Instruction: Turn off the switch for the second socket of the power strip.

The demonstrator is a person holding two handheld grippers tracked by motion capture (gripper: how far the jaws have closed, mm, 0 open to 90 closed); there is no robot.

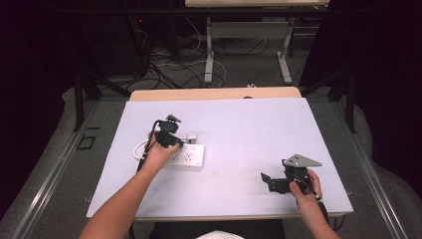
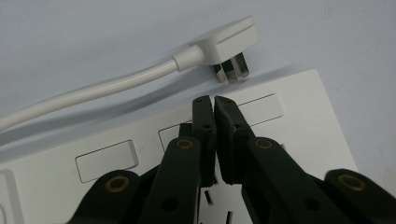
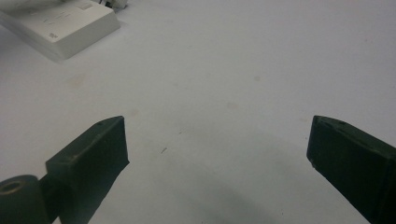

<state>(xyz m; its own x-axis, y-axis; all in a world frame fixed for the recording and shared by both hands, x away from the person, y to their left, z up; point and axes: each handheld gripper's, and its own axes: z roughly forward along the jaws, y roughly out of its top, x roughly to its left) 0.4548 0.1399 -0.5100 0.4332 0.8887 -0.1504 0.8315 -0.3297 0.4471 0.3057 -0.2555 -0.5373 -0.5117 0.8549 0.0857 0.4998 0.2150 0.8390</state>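
A white power strip [image 1: 189, 156] [image 2: 289, 135] [image 3: 60, 25] lies left of the table's middle. Its white plug [image 2: 226, 44] [image 1: 190, 138] lies on the mat just beyond it, prongs toward the strip, on a white cable [image 2: 93, 91]. My left gripper [image 1: 169, 138] [image 2: 214, 100] hovers over the strip with its jaws shut together and nothing between them. At the near right of the table my right gripper [image 1: 268, 181] [image 3: 217, 144] rests low over the mat, its jaws wide open and empty.
A pale mat [image 1: 239, 129] covers the wooden table [image 1: 214, 93]. Cables and another table's metal legs [image 1: 209, 50] stand on the floor behind. Dark curtains flank both sides.
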